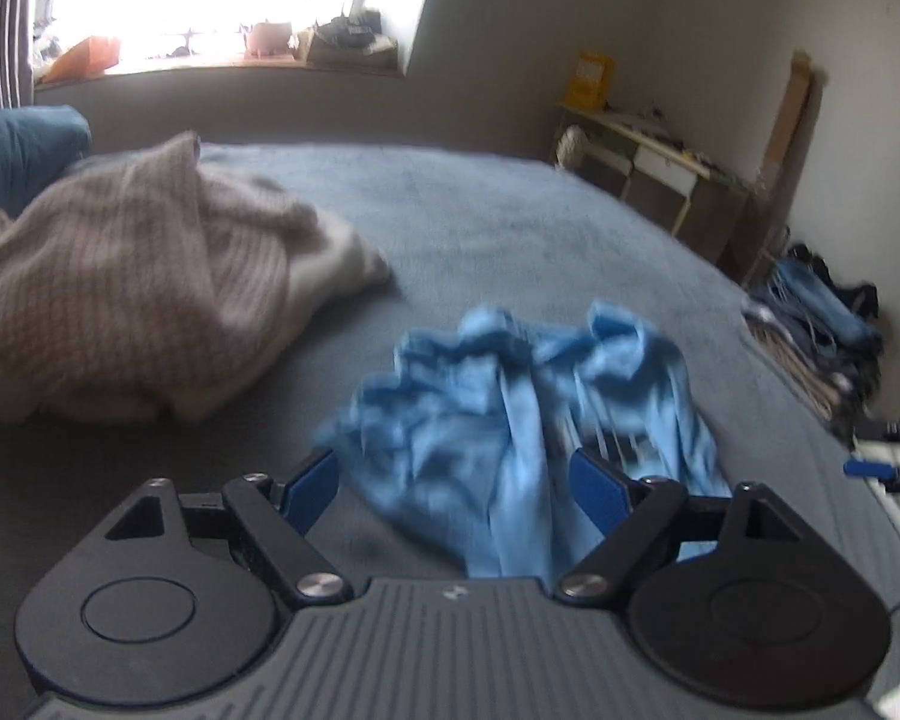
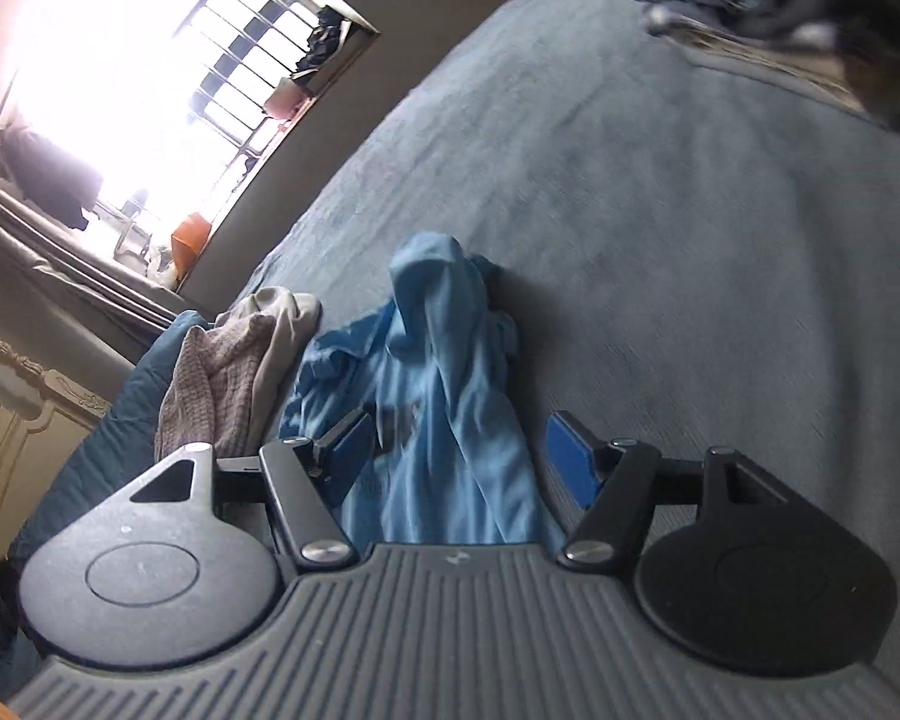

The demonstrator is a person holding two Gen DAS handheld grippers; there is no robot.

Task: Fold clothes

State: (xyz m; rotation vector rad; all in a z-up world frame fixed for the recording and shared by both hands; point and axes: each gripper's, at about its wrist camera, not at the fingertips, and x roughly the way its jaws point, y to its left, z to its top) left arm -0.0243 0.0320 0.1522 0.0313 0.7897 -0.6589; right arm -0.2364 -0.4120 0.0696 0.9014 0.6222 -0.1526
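Observation:
A crumpled light blue garment lies on the grey-blue bed cover. My left gripper is open, its blue pads apart on either side of the garment's near end. In the right wrist view the same blue garment lies bunched between the open fingers of my right gripper. Neither gripper pinches the cloth. The frames are blurred by motion.
A beige knitted sweater lies heaped at the left of the bed, also in the right wrist view. A stack of folded clothes sits at the bed's right edge. A teal pillow, a window and a small desk lie beyond.

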